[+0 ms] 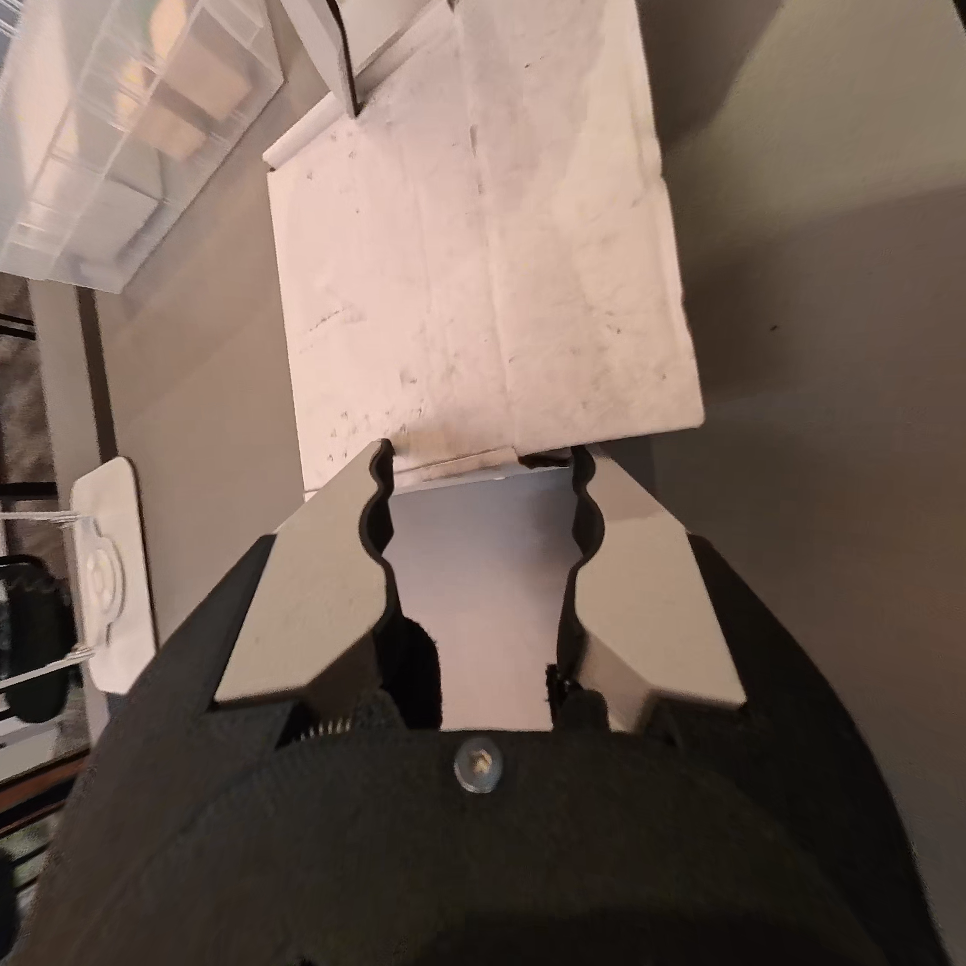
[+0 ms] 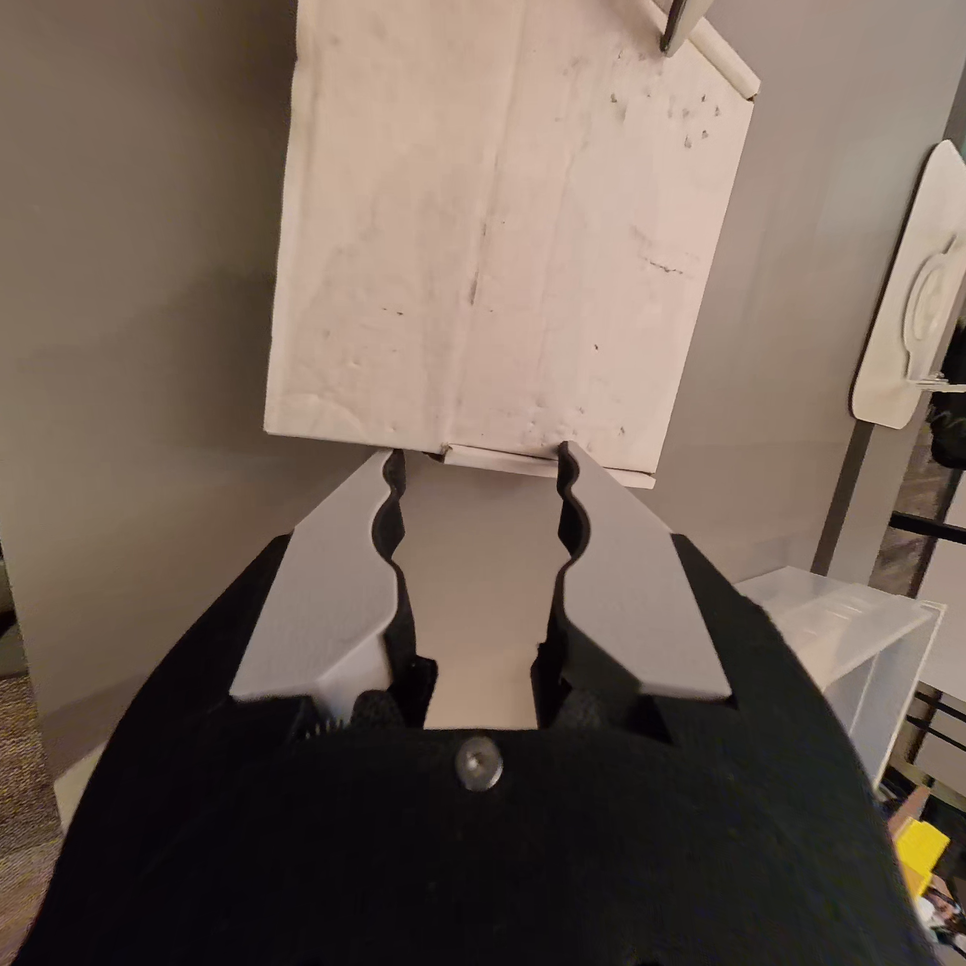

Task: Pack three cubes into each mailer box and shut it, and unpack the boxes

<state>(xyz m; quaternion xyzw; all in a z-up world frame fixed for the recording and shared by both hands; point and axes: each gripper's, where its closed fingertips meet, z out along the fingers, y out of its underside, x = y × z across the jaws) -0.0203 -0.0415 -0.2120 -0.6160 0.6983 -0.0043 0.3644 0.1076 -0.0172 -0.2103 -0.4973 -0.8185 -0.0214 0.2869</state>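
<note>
A white mailer box (image 1: 481, 272) lies shut on the grey table, its scuffed lid facing up; it also shows in the right wrist view (image 2: 491, 251). My left gripper (image 1: 482, 455) is open, its fingertips at one side edge of the box, astride a small side flap (image 1: 460, 465). My right gripper (image 2: 481, 455) is open at the opposite edge, astride the flap there (image 2: 502, 460). Each gripper's finger shows at the far edge in the other view: the right one (image 1: 340, 52), the left one (image 2: 679, 26). No cubes are visible.
A clear plastic compartment bin (image 1: 104, 130) stands beside the box and also shows in the right wrist view (image 2: 836, 637). A white plate with a hook (image 1: 110, 575) sits at the table edge (image 2: 909, 313). A yellow object (image 2: 925, 857) lies below the table.
</note>
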